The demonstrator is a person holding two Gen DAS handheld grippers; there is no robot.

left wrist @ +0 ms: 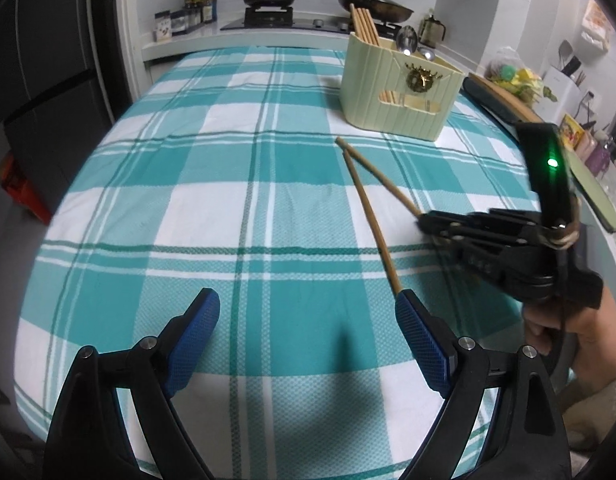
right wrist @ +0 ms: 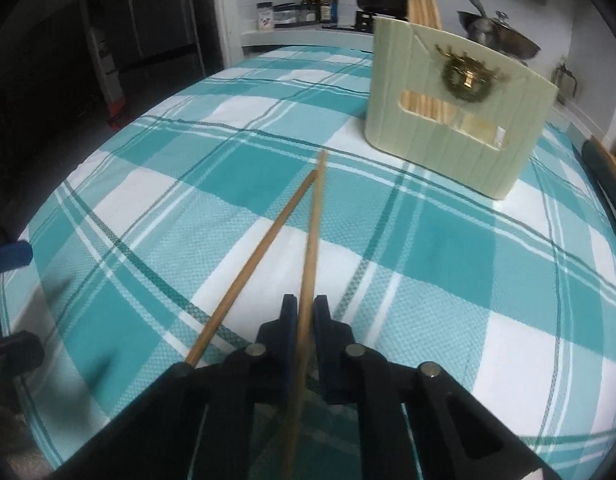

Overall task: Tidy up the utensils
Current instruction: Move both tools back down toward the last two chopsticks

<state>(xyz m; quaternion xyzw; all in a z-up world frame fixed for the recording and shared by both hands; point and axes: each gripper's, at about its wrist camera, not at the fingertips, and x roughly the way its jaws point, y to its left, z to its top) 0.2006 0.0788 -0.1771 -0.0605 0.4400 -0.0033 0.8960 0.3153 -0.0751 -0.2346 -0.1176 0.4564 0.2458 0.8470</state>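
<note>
Chopsticks, two round wooden sticks, sit low in the right wrist view: one (right wrist: 309,256) is pinched between the blue textured pads of the right tongs (right wrist: 304,314), which are closed tight on it, its long axis running from 6 o'clock up to 12 o'clock and its far tip aimed toward the holder. The second chopstick (right wrist: 260,260) is beside it, slanting from 7 o'clock toward 1 o'clock, so the two tips nearly meet; I cannot tell whether it is gripped or merely lying on the cloth. In the left wrist view the left tongs (left wrist: 308,320) are spread wide and hold nothing, though the right pad's tip seems to meet one chopstick's near end. Below lies the table (left wrist: 196,184), covered in a woven teal-and-white check cloth. Farther off, at 1 o'clock, stands the cream ribbed plastic holder (left wrist: 399,88) with a gold emblem, more chopsticks and spoons upright inside.
</note>
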